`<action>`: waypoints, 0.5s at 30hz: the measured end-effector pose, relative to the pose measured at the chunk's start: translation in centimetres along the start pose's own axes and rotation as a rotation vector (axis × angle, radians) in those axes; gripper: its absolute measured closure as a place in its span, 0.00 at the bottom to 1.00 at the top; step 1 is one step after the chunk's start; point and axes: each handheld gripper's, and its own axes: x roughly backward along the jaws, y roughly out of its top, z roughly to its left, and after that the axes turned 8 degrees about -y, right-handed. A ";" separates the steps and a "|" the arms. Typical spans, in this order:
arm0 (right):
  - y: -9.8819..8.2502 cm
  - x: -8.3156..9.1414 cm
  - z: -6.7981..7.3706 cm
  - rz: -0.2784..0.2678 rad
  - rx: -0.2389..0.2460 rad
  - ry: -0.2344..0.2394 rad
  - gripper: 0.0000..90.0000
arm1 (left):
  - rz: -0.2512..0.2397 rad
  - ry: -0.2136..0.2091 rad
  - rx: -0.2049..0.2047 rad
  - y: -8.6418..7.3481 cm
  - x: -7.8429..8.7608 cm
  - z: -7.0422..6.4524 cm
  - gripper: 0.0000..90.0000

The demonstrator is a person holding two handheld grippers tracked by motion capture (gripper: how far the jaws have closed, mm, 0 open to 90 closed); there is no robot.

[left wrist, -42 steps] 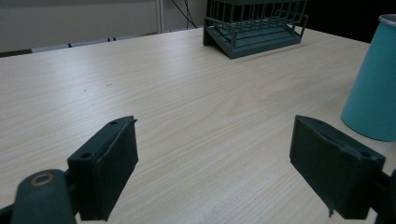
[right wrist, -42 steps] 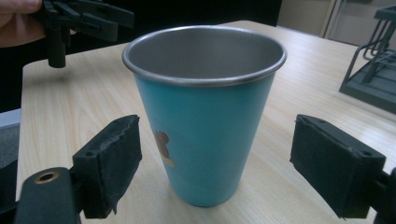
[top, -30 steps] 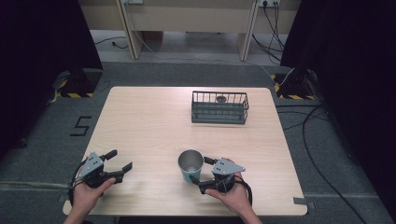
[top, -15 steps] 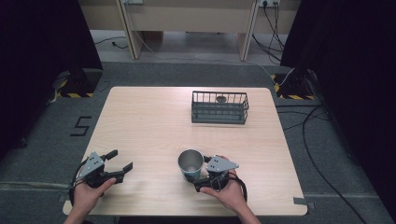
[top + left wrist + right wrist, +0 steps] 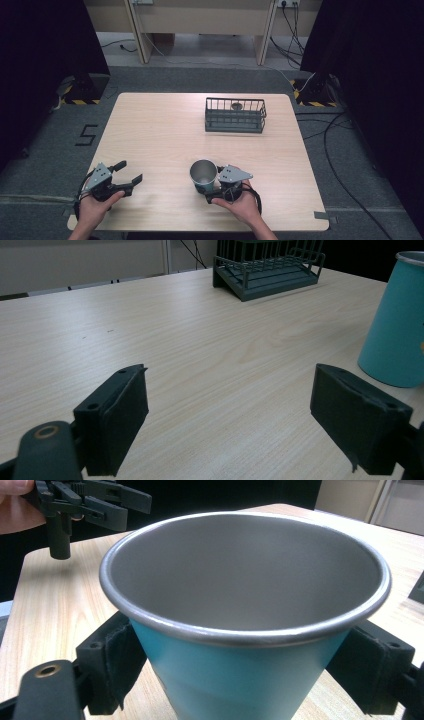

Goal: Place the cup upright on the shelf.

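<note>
Compared with a second ago, your right tool (image 5: 210, 192) has slid a little toward the near edge of the desk (image 5: 165, 125) and closer in on the cup (image 5: 203, 175); your left tool (image 5: 129, 173) has not moved.

Your right hand (image 5: 240, 202) lies low at the near edge, palm wrapped around the tool's body, which points leftward across the desk. In the right gripper view its jaws stand on either side of the blue, steel-lined cup (image 5: 250, 630), pressed against its lower wall, so the tool is clamped on the cup. The cup stands upright on the desk near the near edge, a little right of the middle.

Your left hand (image 5: 92, 207) rests at the near left corner, its tool aimed to the right, toward the cup. Its jaws are spread wide apart with nothing but bare desk (image 5: 200, 350) between them; the cup (image 5: 397, 320) shows just past the right jaw in the left gripper view, not touching it.

A dark wire basket (image 5: 235, 116) sits well apart toward the far right side of the desk, with a small round thing (image 5: 236, 106) inside that is too small to make out. Nothing stands between the cup and the basket.
</note>
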 end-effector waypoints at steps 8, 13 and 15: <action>0.3 0.4 -0.3 -0.017 -0.016 -0.016 0.19 | 0.001 -0.001 -0.003 0.0 0.0 0.0 0.17; 0.5 0.6 -0.5 -0.029 -0.021 -0.024 0.19 | 0.001 -0.001 -0.002 0.0 0.0 0.0 0.17; 0.5 0.7 -0.5 -0.030 -0.024 -0.028 0.19 | 0.001 -0.001 -0.003 0.0 0.0 0.0 0.17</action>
